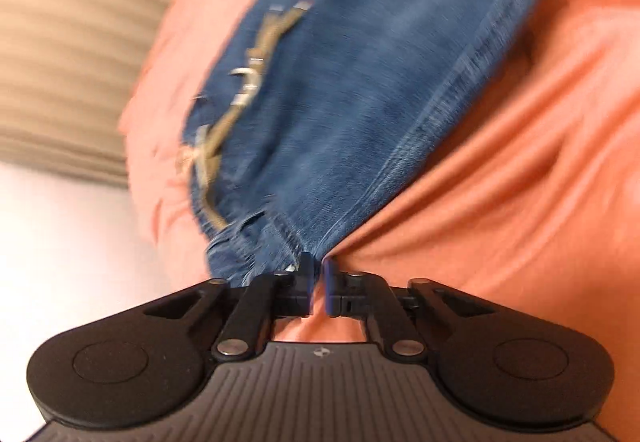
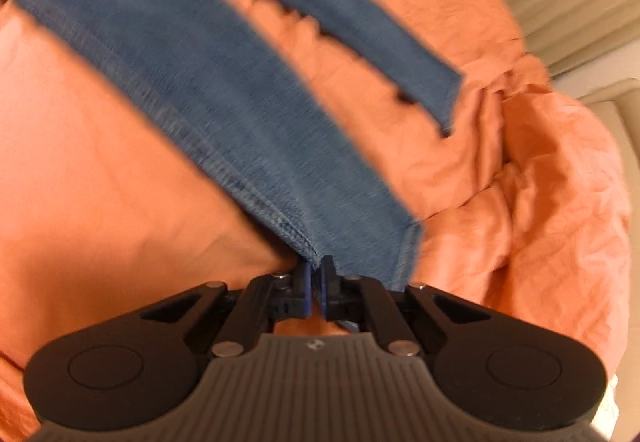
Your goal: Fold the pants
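My left gripper (image 1: 316,270) is clenched on the waist end of the jeans (image 1: 360,82), pinching denim right beside the frayed edge and the open fly with its brass zipper (image 1: 244,82). My right gripper (image 2: 317,269) is clamped on a hem corner of one leg (image 2: 248,130). The pants lie stretched across the orange bedsheet (image 2: 100,162), the second leg (image 2: 360,22) splayed apart toward the rumpled far edge (both views are blurred). A striped beige surface (image 1: 60,42) shows beyond the sheet's edge.
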Action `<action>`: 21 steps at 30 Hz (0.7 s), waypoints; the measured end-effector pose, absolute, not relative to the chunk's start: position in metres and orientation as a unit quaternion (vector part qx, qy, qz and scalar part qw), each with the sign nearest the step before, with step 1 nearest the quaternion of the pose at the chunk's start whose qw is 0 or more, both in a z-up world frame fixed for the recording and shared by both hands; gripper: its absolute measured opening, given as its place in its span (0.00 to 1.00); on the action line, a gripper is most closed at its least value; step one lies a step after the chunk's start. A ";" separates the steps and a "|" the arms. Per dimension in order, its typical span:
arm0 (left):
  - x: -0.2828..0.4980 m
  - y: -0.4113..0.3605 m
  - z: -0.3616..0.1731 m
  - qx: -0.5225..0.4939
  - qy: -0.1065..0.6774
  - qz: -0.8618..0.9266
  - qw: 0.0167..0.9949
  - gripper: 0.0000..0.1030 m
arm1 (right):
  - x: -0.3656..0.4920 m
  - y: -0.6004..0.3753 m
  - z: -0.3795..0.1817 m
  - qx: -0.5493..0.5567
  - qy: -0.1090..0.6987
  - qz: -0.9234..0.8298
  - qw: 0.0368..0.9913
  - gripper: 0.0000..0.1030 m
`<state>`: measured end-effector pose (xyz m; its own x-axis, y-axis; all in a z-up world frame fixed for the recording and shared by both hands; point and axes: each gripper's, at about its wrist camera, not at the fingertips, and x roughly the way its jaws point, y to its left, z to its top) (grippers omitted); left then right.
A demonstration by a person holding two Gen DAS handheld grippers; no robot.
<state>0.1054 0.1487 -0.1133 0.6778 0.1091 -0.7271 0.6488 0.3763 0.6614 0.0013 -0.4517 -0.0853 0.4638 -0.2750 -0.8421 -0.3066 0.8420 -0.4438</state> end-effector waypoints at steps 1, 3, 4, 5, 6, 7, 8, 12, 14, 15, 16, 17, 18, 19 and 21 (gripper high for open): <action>0.107 0.150 -0.103 0.517 0.353 -0.165 0.762 0.00 | 0.004 -0.454 -0.076 -0.272 0.506 0.000 0.818 0.00; 0.113 0.150 -0.080 0.507 0.319 -0.116 0.792 0.00 | 0.014 -0.456 -0.055 -0.264 0.481 -0.016 0.836 0.00; 0.125 0.154 -0.064 0.480 0.324 -0.100 0.809 0.00 | 0.021 -0.455 -0.046 -0.266 0.469 -0.023 0.842 0.00; 0.136 0.158 -0.050 0.449 0.329 -0.088 0.826 0.00 | 0.029 -0.454 -0.037 -0.268 0.459 -0.028 0.847 0.00; 0.143 0.160 -0.038 0.431 0.329 -0.084 0.836 0.00 | 0.038 -0.452 -0.030 -0.268 0.451 -0.034 0.851 0.00; 0.147 0.160 -0.029 0.425 0.329 -0.096 0.838 0.00 | 0.047 -0.452 -0.024 -0.266 0.448 -0.037 0.853 0.00; 0.144 0.159 -0.024 0.429 0.329 -0.124 0.832 0.00 | 0.057 -0.452 -0.020 -0.262 0.454 -0.037 0.851 0.00; 0.135 0.148 -0.031 0.458 0.360 -0.210 0.785 0.15 | 0.068 -0.448 -0.028 -0.287 0.484 -0.025 0.826 0.00; 0.128 0.143 -0.046 0.470 0.381 -0.244 0.758 0.22 | 0.065 -0.449 -0.035 -0.281 0.493 -0.024 0.823 0.00; 0.125 0.141 -0.053 0.474 0.387 -0.252 0.750 0.25 | 0.061 -0.450 -0.040 -0.274 0.498 -0.023 0.823 0.00; 0.125 0.141 -0.060 0.473 0.393 -0.256 0.746 0.29 | 0.058 -0.452 -0.045 -0.268 0.504 -0.021 0.821 0.00; 0.129 0.140 -0.066 0.469 0.398 -0.256 0.746 0.29 | 0.054 -0.453 -0.049 -0.262 0.514 -0.018 0.816 0.00; 0.135 0.140 -0.070 0.461 0.403 -0.255 0.748 0.30 | 0.051 -0.455 -0.054 -0.257 0.527 -0.014 0.810 0.00; 0.143 0.140 -0.072 0.450 0.407 -0.252 0.754 0.31 | 0.046 -0.458 -0.057 -0.253 0.536 -0.009 0.806 0.00; 0.156 0.144 -0.067 0.421 0.410 -0.239 0.773 0.37 | 0.038 -0.461 -0.057 -0.244 0.541 -0.002 0.805 0.17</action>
<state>0.1560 0.1439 -0.0666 0.5501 -0.0236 -0.8348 0.7142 0.5313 0.4556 0.0377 -0.4607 -0.0575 0.4153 -0.2668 -0.8697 -0.2613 0.8808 -0.3949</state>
